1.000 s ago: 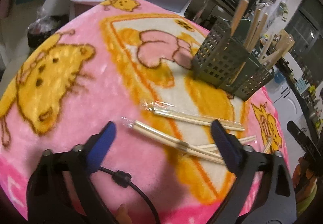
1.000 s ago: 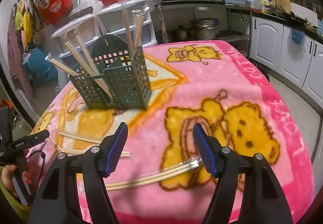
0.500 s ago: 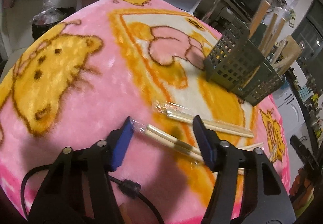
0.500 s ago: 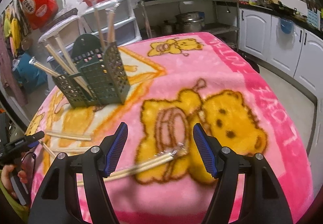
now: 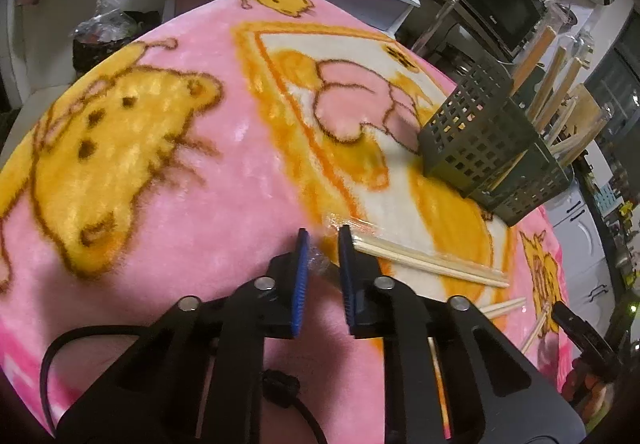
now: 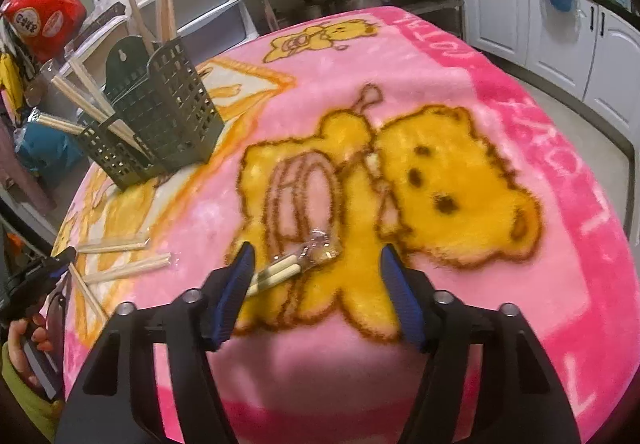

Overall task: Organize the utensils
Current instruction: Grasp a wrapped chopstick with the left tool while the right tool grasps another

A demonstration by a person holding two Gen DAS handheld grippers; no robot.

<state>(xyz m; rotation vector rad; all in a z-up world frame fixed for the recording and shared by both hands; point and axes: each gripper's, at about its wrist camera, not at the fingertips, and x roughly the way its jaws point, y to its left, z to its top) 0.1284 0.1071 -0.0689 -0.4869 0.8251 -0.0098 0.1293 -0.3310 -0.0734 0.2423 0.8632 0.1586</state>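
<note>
On the pink cartoon blanket (image 5: 168,203) covering the table, my left gripper (image 5: 323,244) is closing; its fingers (image 5: 301,264) have narrowed around the crinkled wrapper end of a wrapped chopstick pair (image 5: 318,264), though I cannot tell whether they press it yet. Another pair (image 5: 428,262) lies just beyond, toward the green slotted caddy (image 5: 480,139), which stands upright with chopsticks already in it. My right gripper (image 6: 316,272) is also closing, fingers still spread, a wrapped pair (image 6: 280,272) lying between them untouched. Open blanket stretches right to the table's curved edge (image 6: 616,228).
</note>
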